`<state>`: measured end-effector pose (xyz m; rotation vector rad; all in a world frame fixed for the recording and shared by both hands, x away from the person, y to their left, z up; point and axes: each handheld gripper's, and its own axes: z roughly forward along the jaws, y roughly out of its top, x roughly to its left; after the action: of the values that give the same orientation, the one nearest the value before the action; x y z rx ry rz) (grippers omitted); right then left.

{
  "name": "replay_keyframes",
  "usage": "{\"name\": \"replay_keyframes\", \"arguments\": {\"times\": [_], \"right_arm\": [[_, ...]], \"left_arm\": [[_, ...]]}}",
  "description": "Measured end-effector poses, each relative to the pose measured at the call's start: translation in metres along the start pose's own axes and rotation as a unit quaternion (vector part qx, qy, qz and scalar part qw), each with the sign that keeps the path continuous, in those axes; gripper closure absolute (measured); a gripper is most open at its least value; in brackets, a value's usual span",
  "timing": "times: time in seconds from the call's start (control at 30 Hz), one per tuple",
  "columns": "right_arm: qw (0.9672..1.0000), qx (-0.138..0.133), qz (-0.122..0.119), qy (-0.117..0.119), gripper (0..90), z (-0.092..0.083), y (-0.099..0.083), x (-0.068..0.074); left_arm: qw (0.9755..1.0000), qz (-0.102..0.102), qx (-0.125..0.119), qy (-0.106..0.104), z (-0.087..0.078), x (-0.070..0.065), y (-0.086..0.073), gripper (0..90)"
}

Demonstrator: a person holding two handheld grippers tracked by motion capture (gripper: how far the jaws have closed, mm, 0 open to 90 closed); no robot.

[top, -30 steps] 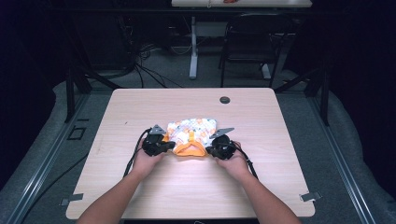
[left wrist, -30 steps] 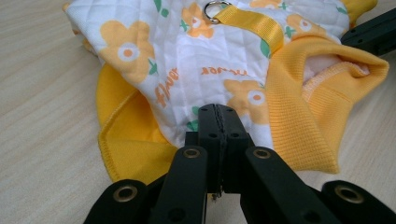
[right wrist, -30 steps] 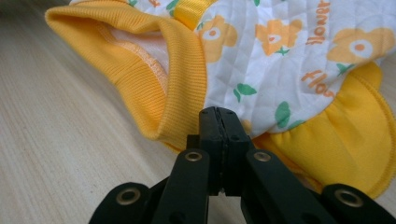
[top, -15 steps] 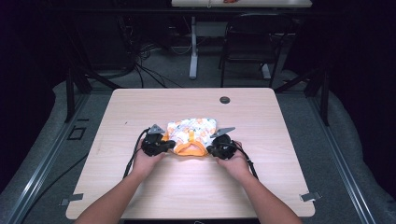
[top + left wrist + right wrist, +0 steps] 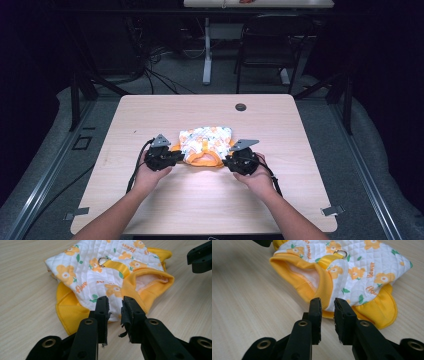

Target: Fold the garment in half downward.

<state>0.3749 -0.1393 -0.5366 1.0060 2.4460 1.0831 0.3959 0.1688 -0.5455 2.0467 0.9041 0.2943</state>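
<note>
A little pet vest lies flat near the middle of the bench. It is white and puffy with orange flowers, and it has yellow edges. A yellow strap with a small metal ring runs down its back.

The left tongs sit just beside the vest's left edge, and the right tongs sit just beside its right edge. Both are a little bit open and hold nothing — you can see a gap between the jaws in each gripper view. In the left gripper view the tips point at the yellow hem. In the right gripper view the tips point at the yellow edge below the round neck hole.

It looks like the vest is about to be picked up from both sides. To do it well, each hand should slide its tongs onto the yellow edge, one jaw over the cloth and one under it. Then squeeze both together and lift evenly, so the vest does not sag or twist. Grab the thick edge, not the ring.

The bench is pale wood, smooth and bare, with a small dark round cap near the far side. Behind it the room is dark — a chair, table legs and cables on a grey floor.
</note>
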Motion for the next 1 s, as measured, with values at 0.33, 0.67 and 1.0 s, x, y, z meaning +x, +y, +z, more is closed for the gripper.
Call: {"name": "replay_keyframes", "arguments": {"times": [0.33,0.67,1.0], "right_arm": [[0.9998,-0.015,-0.009,-0.012,65.1,-0.023,-0.019,0.013],[0.9998,-0.005,-0.004,-0.02,61.3,-0.038,-0.045,0.02],[0.9998,-0.005,0.002,-0.022,59.4,-0.036,-0.058,0.021]], "left_arm": [[0.9997,-0.008,-0.023,-0.004,-0.027,-0.007,-0.012,59.3],[0.9995,-0.024,-0.021,0.007,-0.045,-0.006,-0.041,57.3],[0.9998,-0.009,-0.011,0.016,-0.048,-0.007,-0.056,57.2]]}}
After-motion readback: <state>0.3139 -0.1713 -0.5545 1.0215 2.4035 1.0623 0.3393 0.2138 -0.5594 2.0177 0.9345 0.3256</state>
